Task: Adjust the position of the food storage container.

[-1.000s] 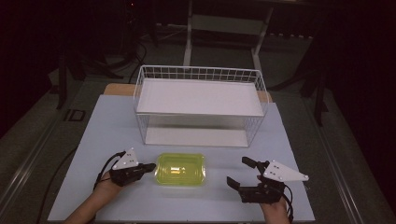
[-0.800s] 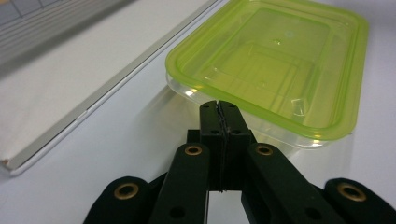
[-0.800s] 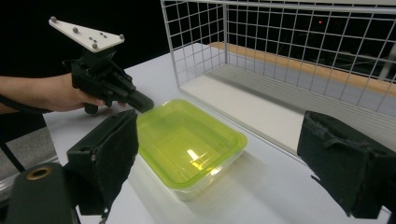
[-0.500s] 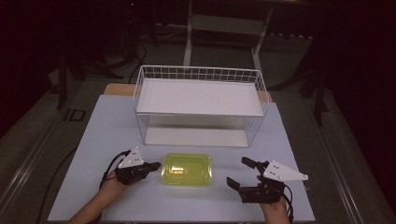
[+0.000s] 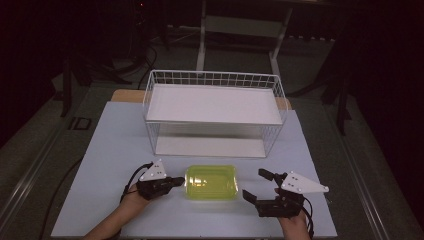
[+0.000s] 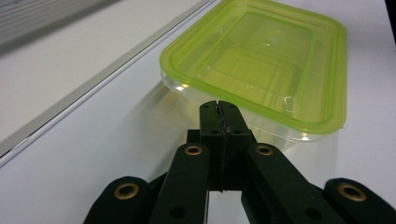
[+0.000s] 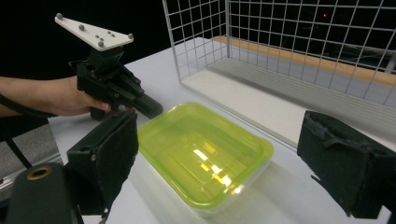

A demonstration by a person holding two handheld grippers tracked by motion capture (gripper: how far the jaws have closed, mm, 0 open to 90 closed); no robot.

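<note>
1. The green container (image 5: 211, 182) sits low in the frame's centre on the surface (image 5: 110, 150), outside the wire basket (image 5: 214, 112); nothing is lifted yet.
2. The left tool (image 5: 176, 180), jaws closed and empty, touches its left end; the right tool (image 5: 259, 186) waits agape.
3. The container is translucent, glossy plastic, a rounded rectangle with a lid.

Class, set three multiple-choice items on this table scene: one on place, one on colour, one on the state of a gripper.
1. Where is the lidded container?
A. on the table in front of the wire rack
B. on the rack's upper shelf
C. on the floor

2. What colour is its lid?
A. red
B. yellow-green
C. black

3. How do the jaws of the right gripper stand?
A. closed together
B. clamped on the lid
C. wide apart

Key: 1 A, it lies between the grippers, before the rack. 2 B, all views show it. 3 C, the right gripper view shows a wide gap.
</note>
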